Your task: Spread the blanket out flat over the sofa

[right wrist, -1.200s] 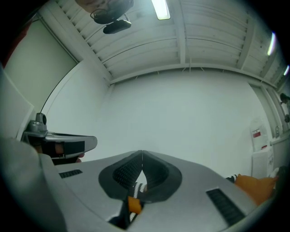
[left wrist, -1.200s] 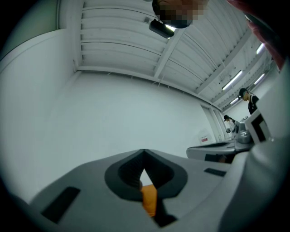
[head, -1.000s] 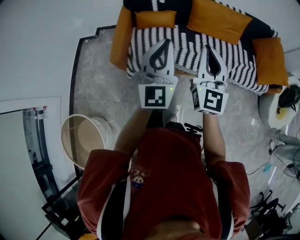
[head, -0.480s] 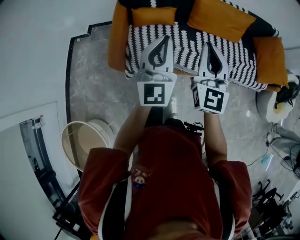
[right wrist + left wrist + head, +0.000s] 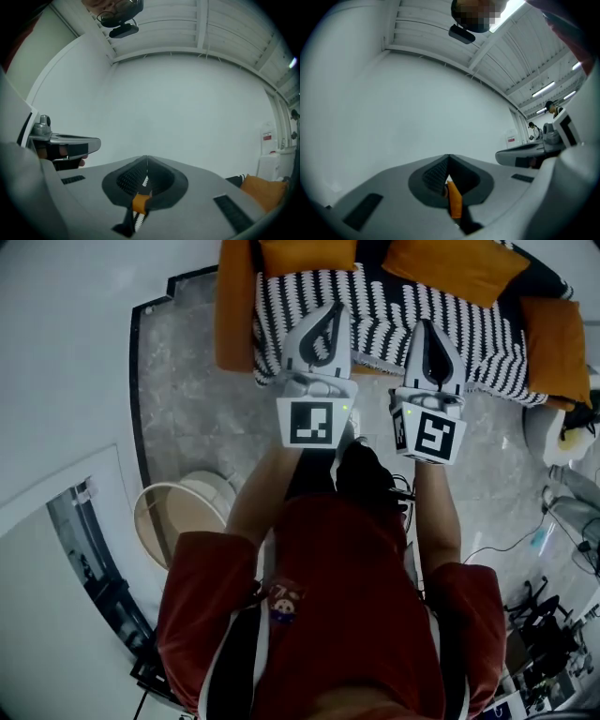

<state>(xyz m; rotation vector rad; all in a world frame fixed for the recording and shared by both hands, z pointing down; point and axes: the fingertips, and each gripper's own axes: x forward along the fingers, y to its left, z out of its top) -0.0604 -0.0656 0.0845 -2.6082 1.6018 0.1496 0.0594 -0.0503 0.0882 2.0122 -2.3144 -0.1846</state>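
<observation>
- Right now the big orange sofa (image 5: 234,306) sits at the top of the head view, by the white wall.
- Its black-and-white striped blanket (image 5: 375,320) lies across the seat. It runs from near one arm to near the other, and its front edge hangs down a little.
- Two orange cushions (image 5: 309,254) lean on the back of the sofa, above the blanket.
- A person in a red top holds both tools out over the front edge of the blanket.
- One tool, the left gripper (image 5: 328,324), has its jaws pressed together with nothing between them. Only a bit of orange shows through the gap behind them.
- Its partner, the right gripper (image 5: 429,338), is closed the same way and holds nothing. Some orange and stripes peek through behind it.
- It looks like the spreading is nearly done, and this is a checking step.
- If a fold is left, the next move needs a gripper to go down, open, pinch the edge and pull it smooth.
</observation>
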